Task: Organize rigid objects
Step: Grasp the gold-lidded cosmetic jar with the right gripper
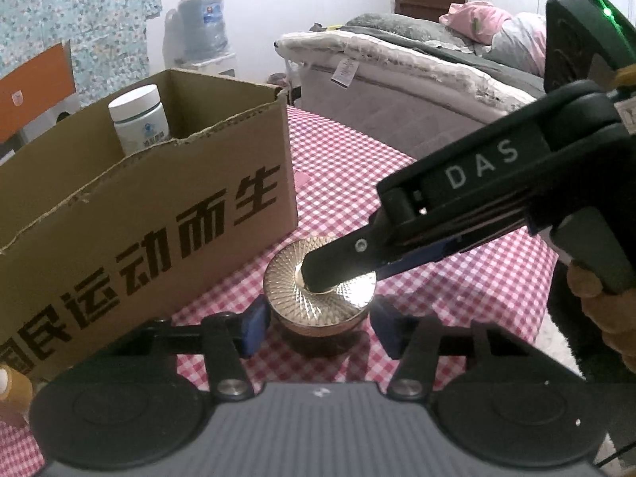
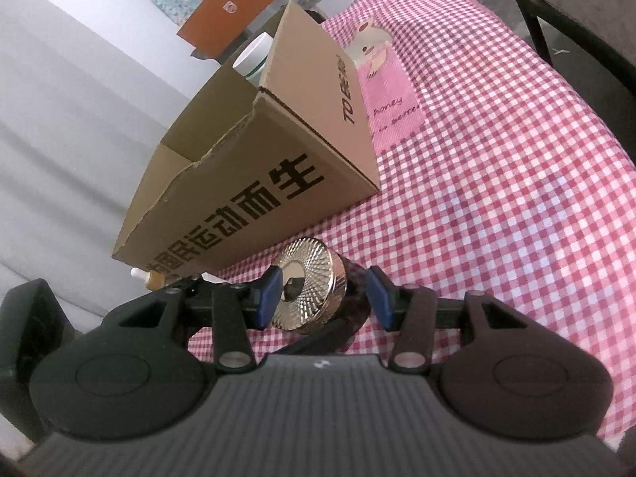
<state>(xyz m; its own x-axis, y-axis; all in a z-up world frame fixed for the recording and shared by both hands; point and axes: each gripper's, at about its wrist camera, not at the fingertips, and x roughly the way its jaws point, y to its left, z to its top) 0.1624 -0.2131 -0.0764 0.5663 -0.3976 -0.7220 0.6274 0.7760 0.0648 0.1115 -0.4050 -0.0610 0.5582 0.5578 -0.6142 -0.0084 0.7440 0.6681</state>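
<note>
Jar with gold faceted lid sits on the checked desk, just right of the cardboard box near corner. Left wrist view: left tool is spread, one blue pad either side of the jar body below the lid, neither clearly touching. Right tool comes in from the right, tip on or just above the lid's shiny centre; its own state can't be read here. Judgement: rigid, likely glass under a metal or plated lid, so moderately heavy, slick, breakable if dropped. Grip the dark body or the ribbed lid edge, not the polished top. White jar already stands inside the box. Jar base and its contact with the cloth are hidden behind the left tool; a tan bottle is cut off at the left edge. Right wrist view: right tool is spread, left pad just beside the lid, right pad clear of the body. The camera is rolled, so the jar looks tilted; can't tell if it truly is. Box interior is mostly hidden, only the white jar's top shows.
</note>
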